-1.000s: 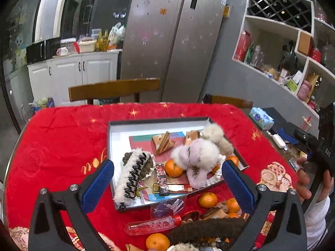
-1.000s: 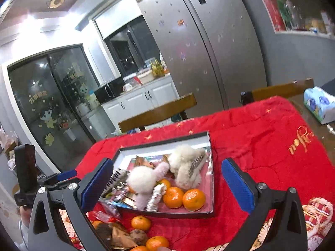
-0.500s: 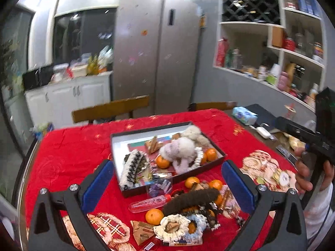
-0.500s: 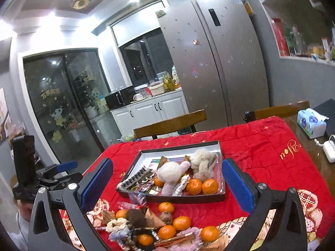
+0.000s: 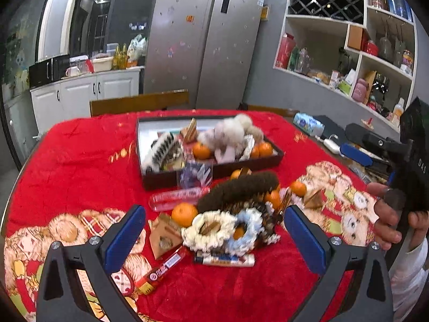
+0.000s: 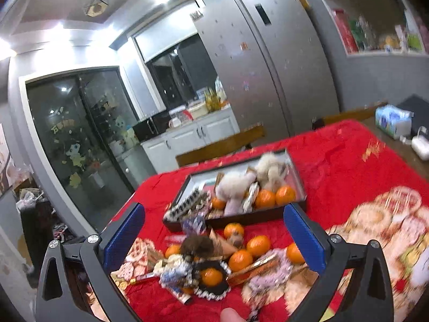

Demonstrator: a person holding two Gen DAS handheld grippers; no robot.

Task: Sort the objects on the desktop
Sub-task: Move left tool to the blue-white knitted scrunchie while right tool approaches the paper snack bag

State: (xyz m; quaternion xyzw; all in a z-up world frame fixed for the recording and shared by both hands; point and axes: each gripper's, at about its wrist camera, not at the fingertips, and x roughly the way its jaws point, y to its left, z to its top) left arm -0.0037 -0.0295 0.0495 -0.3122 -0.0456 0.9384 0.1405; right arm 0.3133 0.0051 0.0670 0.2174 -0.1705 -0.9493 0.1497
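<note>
A dark tray [image 5: 268,162] on the red tablecloth holds fluffy hair clips, snack packs and oranges; it also shows in the right wrist view [image 6: 236,218]. In front of it lies a pile: a brown fuzzy clip [image 5: 238,187], white and blue scrunchies [image 5: 209,228], oranges [image 5: 184,213], a pink tube [image 5: 177,197], snack bars. My left gripper [image 5: 214,237] is open and empty above the pile's near side. My right gripper [image 6: 214,237] is open and empty over oranges [image 6: 258,245] and scrunchies. The right gripper's body shows at the right of the left wrist view [image 5: 380,145].
A wooden chair [image 5: 139,103] stands behind the table. A tissue pack [image 5: 307,124] and a white charger [image 5: 331,145] lie at the table's right edge. Fridge, cabinets and shelves line the back walls. A fingertip [image 6: 232,315] shows at the bottom of the right wrist view.
Both grippers have pulled back and up from the tray, so the pile in front of it now fills the view. Both stay open and empty.
</note>
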